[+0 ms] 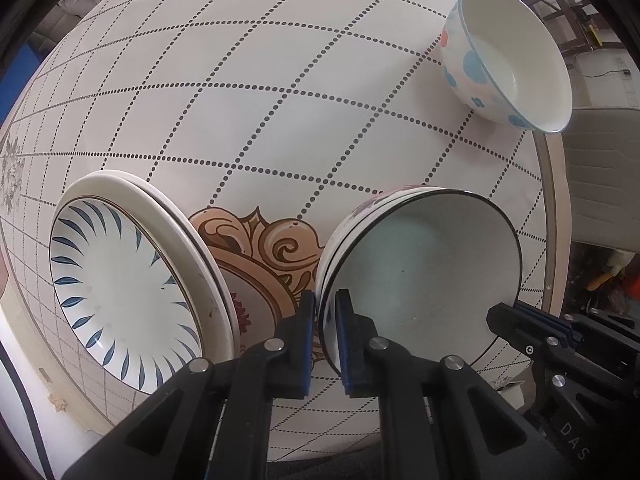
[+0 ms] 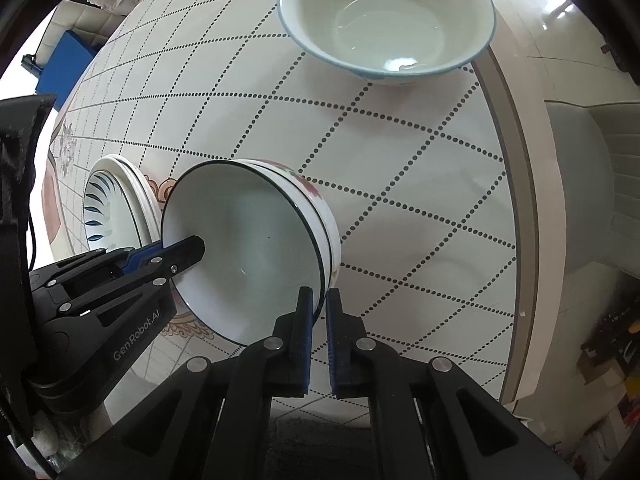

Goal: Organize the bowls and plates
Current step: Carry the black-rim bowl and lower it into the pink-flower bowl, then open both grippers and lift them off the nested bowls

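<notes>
A stack of nested white bowls with dark rims [image 1: 424,272] stands on the round table, seen also in the right wrist view [image 2: 248,248]. My left gripper [image 1: 325,312] is shut on its left rim. My right gripper [image 2: 319,308] is shut on its right rim; it also shows in the left wrist view [image 1: 516,318]. My left gripper shows in the right wrist view [image 2: 188,250]. A stack of plates with a blue leaf pattern [image 1: 120,284] sits to the left [image 2: 108,208]. A white bowl with blue and pink spots [image 1: 512,56] stands apart near the table's far edge [image 2: 384,20].
The table [image 1: 280,100] has a white dotted-grid cloth with an ornate brown centre motif [image 1: 260,240]. Its edge [image 2: 516,184] curves close on the right. A grey chair [image 1: 604,176] stands beyond that edge.
</notes>
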Motion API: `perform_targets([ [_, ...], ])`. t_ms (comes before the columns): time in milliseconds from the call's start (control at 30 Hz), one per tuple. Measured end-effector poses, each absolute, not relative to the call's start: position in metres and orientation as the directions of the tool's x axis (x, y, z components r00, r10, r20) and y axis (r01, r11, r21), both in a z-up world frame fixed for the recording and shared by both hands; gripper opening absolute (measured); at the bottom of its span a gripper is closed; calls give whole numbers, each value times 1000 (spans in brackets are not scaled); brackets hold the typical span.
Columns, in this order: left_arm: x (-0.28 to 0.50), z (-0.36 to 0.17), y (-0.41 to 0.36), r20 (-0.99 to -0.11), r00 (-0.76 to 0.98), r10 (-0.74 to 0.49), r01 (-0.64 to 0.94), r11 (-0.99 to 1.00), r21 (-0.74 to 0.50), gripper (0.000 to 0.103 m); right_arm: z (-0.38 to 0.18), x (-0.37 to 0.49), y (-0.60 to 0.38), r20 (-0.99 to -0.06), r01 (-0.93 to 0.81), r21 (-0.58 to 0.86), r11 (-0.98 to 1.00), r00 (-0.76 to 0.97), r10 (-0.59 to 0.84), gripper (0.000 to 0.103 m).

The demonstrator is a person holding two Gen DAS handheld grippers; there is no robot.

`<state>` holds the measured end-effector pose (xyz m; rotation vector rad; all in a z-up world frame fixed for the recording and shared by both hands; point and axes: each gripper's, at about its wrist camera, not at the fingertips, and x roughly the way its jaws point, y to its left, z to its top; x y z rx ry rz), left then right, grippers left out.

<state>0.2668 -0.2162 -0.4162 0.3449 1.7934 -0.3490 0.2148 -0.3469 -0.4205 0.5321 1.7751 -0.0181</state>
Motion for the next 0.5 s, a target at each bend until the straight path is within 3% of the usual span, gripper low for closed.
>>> perform_targets([
  [400,263,-399,-216,-978,-205,38,392,919,-47,10,-421,214,-347,-921,357,269,895,-176,347,8],
  [500,260,-381,-213,-990,-137,31,393,919,-25,16,-418,214,-343,-930,320,266,909,-165,330,8],
])
